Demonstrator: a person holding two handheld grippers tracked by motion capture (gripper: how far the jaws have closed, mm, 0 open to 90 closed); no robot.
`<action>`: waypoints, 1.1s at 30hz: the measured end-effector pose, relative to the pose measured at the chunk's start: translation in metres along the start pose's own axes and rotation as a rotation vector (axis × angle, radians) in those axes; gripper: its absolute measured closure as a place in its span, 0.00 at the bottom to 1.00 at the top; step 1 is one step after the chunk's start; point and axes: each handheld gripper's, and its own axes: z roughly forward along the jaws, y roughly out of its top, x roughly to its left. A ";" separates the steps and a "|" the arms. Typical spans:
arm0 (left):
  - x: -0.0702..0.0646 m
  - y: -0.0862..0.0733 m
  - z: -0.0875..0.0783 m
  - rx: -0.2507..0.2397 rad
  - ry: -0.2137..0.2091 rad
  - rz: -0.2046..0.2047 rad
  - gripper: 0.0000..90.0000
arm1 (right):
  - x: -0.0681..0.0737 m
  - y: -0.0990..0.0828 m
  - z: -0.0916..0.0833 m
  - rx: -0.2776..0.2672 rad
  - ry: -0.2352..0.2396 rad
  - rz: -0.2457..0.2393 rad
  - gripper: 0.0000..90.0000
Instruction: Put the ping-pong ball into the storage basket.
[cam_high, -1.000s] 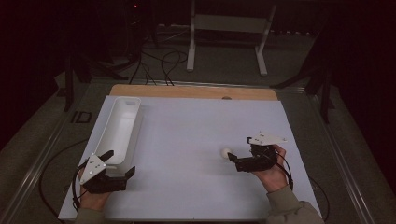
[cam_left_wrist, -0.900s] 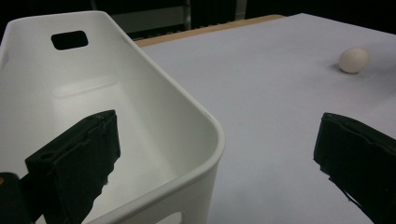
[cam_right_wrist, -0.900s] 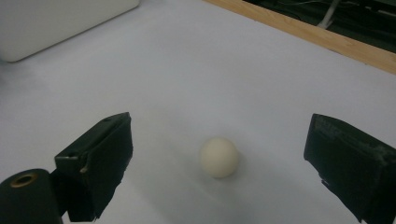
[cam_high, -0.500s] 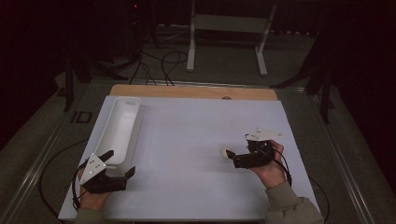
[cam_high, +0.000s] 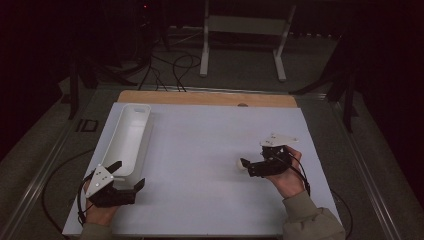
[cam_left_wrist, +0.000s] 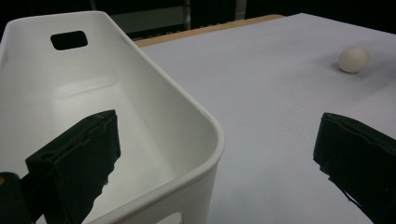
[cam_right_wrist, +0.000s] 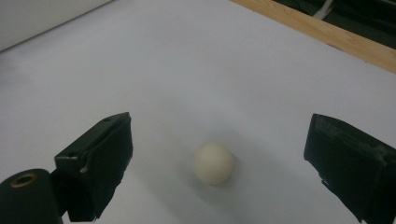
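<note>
Two tongs, both spread wide, neither clamping anything. Right tongs at the right of the bench, held in the person's right hand, jaws pointing left toward a small cream-white ball. Same right tongs seen along their own jaws: ball lying on the sheet between the two black pads and slightly ahead of them, touching neither. Grey three-cornered plate on top of this gripper; dark cable trailing back along the wrist.

Left tongs at the near left corner, gripped by the left hand, jaws astride the near end of a long white tub. Same left tongs from their own camera: one pad over the tub interior, the other outside over the sheet, rim passing between them; contact with the rim not determinable. Slot handle cut through the far end wall. Ball far off on the sheet, well apart from the tub.

White sheet covering the bench, bare wooden strip along the far edge. Beyond: dark floor, loose cables, a white stand. No legible brand, label or writing anywhere.
</note>
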 end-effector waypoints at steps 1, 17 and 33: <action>0.000 0.000 0.000 -0.001 0.000 0.000 0.01 | -0.001 0.001 0.001 0.006 -0.001 0.002 0.08; 0.000 0.000 0.000 0.000 -0.002 0.001 0.02 | -0.002 0.014 0.014 0.060 0.019 -0.025 0.08; 0.000 0.000 0.000 0.000 -0.003 0.001 0.02 | -0.005 0.024 0.024 0.109 0.025 -0.039 0.08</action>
